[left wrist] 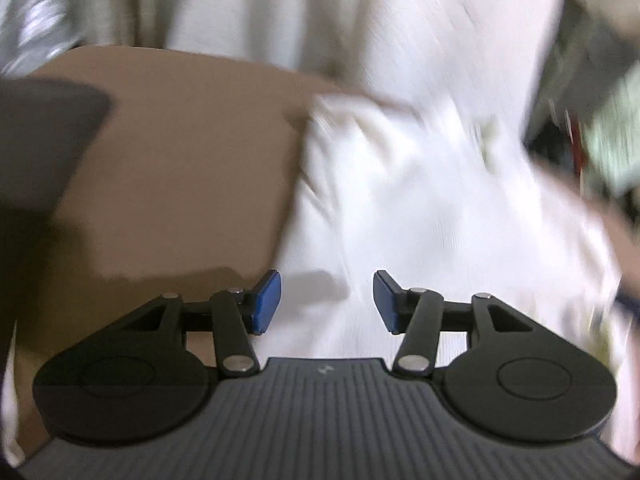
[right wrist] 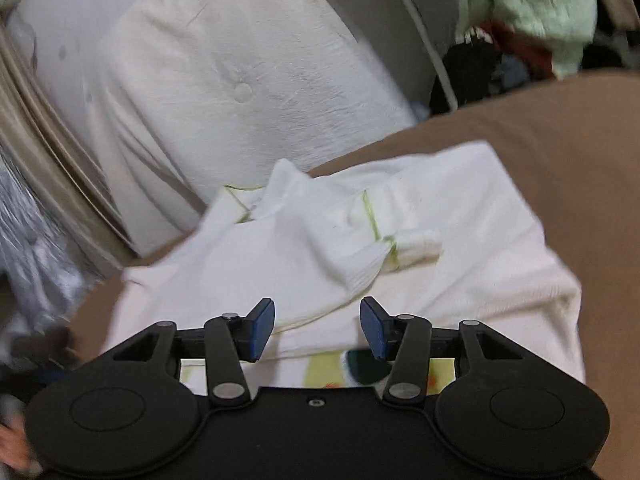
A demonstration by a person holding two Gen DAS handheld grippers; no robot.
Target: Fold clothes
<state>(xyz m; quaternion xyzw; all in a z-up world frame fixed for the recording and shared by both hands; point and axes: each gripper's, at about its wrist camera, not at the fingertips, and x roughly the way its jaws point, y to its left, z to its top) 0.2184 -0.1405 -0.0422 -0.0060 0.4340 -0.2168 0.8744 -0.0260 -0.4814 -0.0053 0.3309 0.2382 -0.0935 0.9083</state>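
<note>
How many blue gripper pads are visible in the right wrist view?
2. One blue rubber pad sits left of centre, the other right, apart, above the white knitted garment. None seems hidden.

Soft, even indoor light; both fisheye views are motion-blurred, bowed and smeared toward their edges.

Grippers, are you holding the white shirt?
No. The left gripper and right gripper are both open above the white shirt, with nothing pinched.
</note>
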